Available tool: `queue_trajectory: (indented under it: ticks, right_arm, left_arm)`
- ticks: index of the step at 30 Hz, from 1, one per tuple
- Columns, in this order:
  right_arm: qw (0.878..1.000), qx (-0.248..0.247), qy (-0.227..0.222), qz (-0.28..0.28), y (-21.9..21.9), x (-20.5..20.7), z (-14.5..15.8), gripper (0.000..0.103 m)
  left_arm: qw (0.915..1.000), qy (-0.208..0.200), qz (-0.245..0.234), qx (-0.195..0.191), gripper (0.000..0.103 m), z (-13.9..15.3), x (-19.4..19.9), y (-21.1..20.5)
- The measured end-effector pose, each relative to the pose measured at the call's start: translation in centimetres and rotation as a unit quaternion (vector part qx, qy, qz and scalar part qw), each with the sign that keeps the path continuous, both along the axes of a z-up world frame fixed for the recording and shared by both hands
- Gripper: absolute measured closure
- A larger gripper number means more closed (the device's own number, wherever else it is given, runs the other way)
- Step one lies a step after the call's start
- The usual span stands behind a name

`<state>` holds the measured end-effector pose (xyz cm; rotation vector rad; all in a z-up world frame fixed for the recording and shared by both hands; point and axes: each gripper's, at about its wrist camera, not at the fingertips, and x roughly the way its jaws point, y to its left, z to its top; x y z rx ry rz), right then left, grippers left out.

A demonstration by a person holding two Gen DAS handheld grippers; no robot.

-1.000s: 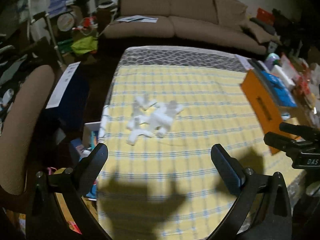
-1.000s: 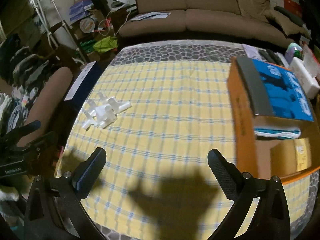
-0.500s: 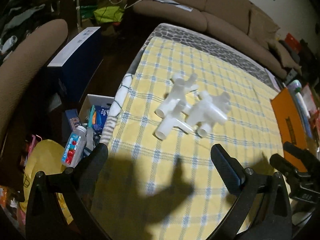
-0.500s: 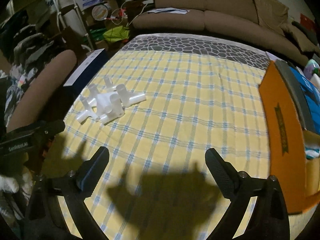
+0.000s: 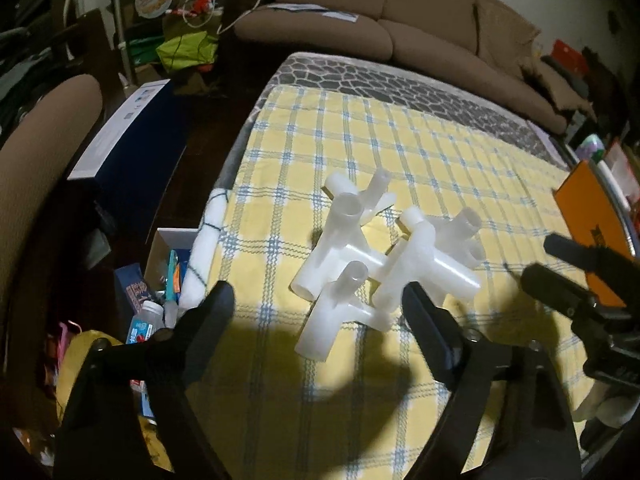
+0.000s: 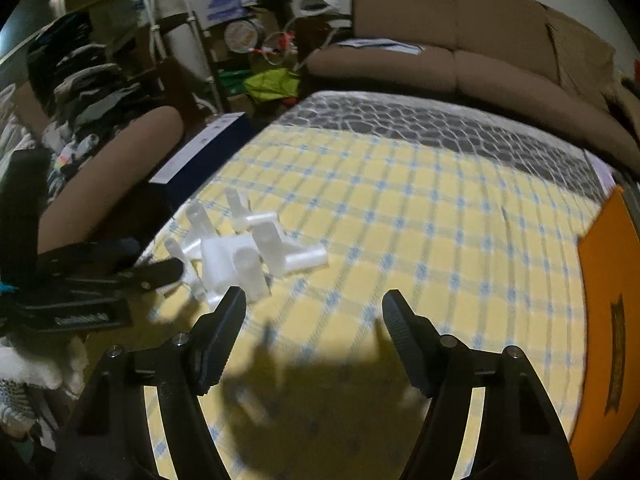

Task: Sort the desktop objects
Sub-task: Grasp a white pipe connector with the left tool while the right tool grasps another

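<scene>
Table (image 5: 400,152) draped in yellow cloth with blue-and-white check; grey cobble-print cloth (image 5: 400,84) along the far edge. Brown sofa (image 5: 420,28) beyond the far edge, papers on its seat. Off the left edge: brown padded chair back (image 5: 36,152), dark blue box with white top (image 5: 124,136), floor clutter incl. small bottle (image 5: 146,320). Orange box (image 5: 592,216) at the right edge. Lighting dim, hard shadows of both tools on the near cloth.

Cluster of white plastic pipe fittings (image 5: 372,252) near the left edge of the table, roughly midway front to back. Smooth, translucent-white, short round tubes joined at angles as multi-way connectors, open sockets; pieces piled touching one another.

Left gripper (image 5: 316,308): black, ribbed pads, jaws spread but just been narrowing; nearest fitting's end between the tips in view, no pad pressing on it. Right gripper (image 6: 314,312): jaws likewise apart and just been narrowing, only bare cloth between them; fittings just beyond its left finger (image 6: 228,320).
</scene>
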<state>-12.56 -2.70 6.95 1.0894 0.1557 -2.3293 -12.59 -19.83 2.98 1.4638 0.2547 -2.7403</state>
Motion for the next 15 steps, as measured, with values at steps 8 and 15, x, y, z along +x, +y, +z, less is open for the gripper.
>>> queue_trajectory:
  ticks: [8, 15]
  right_arm:
    - [1.0, -0.029, -0.01, 0.003, -1.7, -2.8, -1.2, 0.032]
    - [0.999, -0.026, -0.031, 0.01, -4.1, -4.8, -2.5, 0.041]
  left_arm:
    - [1.0, 0.003, -0.005, -0.007, 0.038, -0.3, -0.8, 0.1]
    - [0.9999, -0.006, -0.013, 0.007, 0.063, -1.2, -1.2, -0.2]
